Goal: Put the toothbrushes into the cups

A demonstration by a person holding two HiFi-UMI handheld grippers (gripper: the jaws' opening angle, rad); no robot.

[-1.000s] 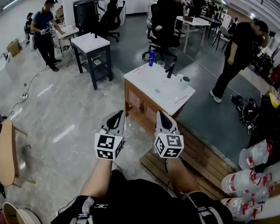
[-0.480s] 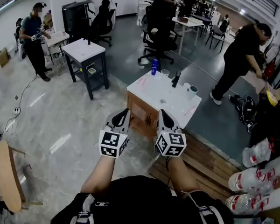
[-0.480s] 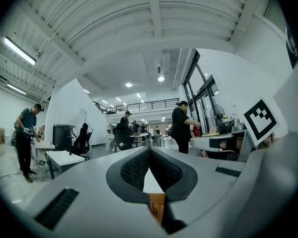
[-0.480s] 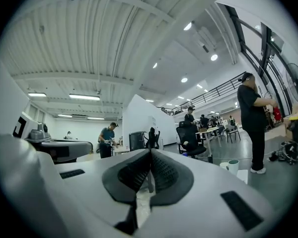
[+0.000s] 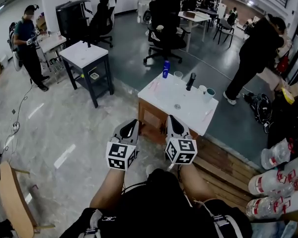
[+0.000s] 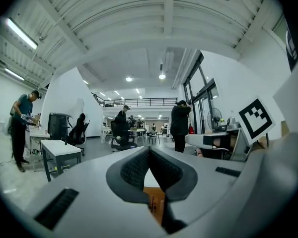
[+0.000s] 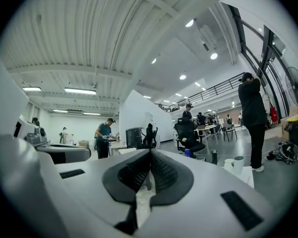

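Cups and toothbrushes are all on the white-topped desk (image 5: 165,97), which has a wooden base. A wooden pallet (image 5: 223,168) lies on the floor at the desk's near-right side.

Next down, left hand-held gripper (image 5: 132,124) and right hand-held gripper (image 5: 171,120) are side by side and level, just short of the desk's near edge, touching nothing on it. Both are pressed together, pads meeting, nothing pinched.

Along the desk's far edge stand a blue bottle (image 5: 166,69) and a black upright item (image 5: 190,81), with the clear cup (image 5: 178,76) between them. The white cup (image 5: 202,89) and teal cup (image 5: 209,94) are just beside each other at the desk's far-right corner. All cups are upright.

A pink toothbrush (image 5: 153,85) lies flat near the desk's left edge, and a second toothbrush (image 5: 207,114) lies near its front-right edge. Both are too small for detail.
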